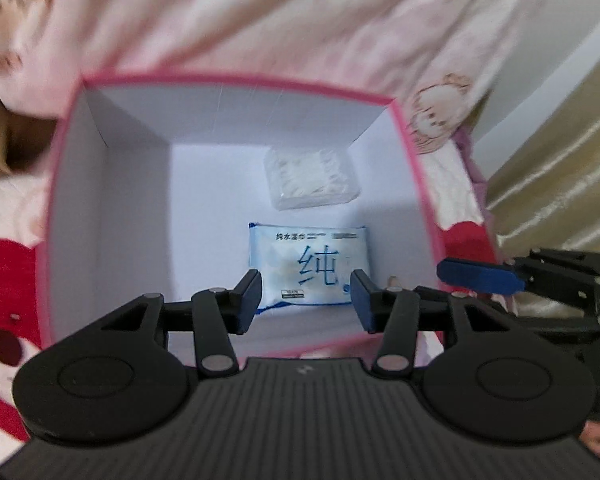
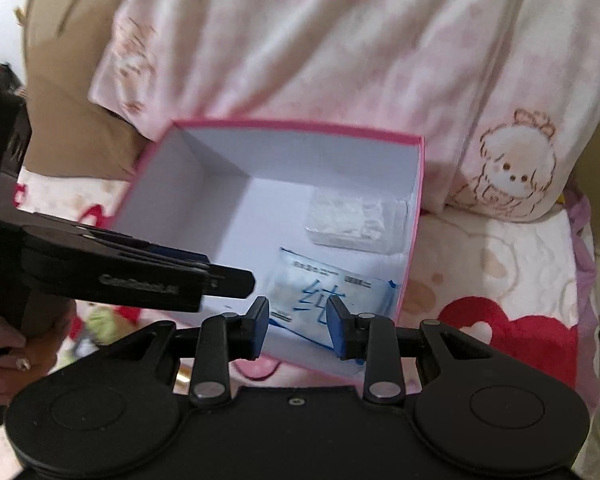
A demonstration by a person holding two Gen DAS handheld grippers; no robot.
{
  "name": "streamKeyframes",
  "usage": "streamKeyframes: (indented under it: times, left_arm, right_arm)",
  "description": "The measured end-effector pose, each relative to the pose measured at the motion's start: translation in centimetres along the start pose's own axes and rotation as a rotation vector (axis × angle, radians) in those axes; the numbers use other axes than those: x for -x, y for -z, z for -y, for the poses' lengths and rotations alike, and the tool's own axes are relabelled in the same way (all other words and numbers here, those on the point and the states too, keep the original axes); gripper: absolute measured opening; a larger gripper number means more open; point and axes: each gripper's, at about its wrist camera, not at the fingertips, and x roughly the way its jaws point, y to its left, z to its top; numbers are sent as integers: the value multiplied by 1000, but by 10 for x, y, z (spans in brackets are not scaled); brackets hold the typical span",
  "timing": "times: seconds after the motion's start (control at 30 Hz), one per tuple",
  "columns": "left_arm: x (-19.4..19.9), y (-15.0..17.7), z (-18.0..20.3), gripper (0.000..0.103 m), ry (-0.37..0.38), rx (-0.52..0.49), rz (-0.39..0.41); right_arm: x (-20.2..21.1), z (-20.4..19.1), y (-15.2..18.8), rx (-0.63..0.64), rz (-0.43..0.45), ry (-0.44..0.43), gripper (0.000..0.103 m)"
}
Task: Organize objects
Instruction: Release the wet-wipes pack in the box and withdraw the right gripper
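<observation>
A pink-rimmed box (image 1: 236, 80) with white inside walls stands on a bed; it also shows in the right wrist view (image 2: 296, 125). A blue wet-wipes pack (image 1: 310, 266) lies flat on its floor, and a clear packet of white cotton items (image 1: 312, 178) lies beyond it. Both show in the right wrist view: the wipes pack (image 2: 332, 284) and the clear packet (image 2: 354, 220). My left gripper (image 1: 306, 300) is open and empty over the box's near edge. My right gripper (image 2: 298, 328) is open and empty at the box's near right corner. The right gripper's blue pad (image 1: 480, 276) shows at the right of the left view.
A pink cartoon-print quilt (image 2: 340, 40) is heaped behind the box. A red-and-white bedspread (image 2: 500, 280) lies under and around it. A gold curtain (image 1: 560, 168) hangs at the right. The left gripper's body (image 2: 120, 276) crosses the box's left side.
</observation>
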Motion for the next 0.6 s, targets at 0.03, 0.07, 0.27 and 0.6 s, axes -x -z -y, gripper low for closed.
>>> streamKeyframes:
  times: [0.03, 0.07, 0.27, 0.6]
  left_arm:
    - [12, 2, 4, 47, 5, -23, 29]
    - [23, 3, 8, 47, 4, -37, 36]
    - [96, 18, 36, 52, -13, -147, 38]
    - [199, 57, 50, 56, -4, -272, 61]
  right_arm:
    - [9, -3, 1, 2, 11, -4, 38]
    - [19, -6, 2, 1, 19, -12, 38]
    - [74, -25, 11, 13, 57, -35, 42]
    - [149, -61, 43, 74, 91, -37, 48]
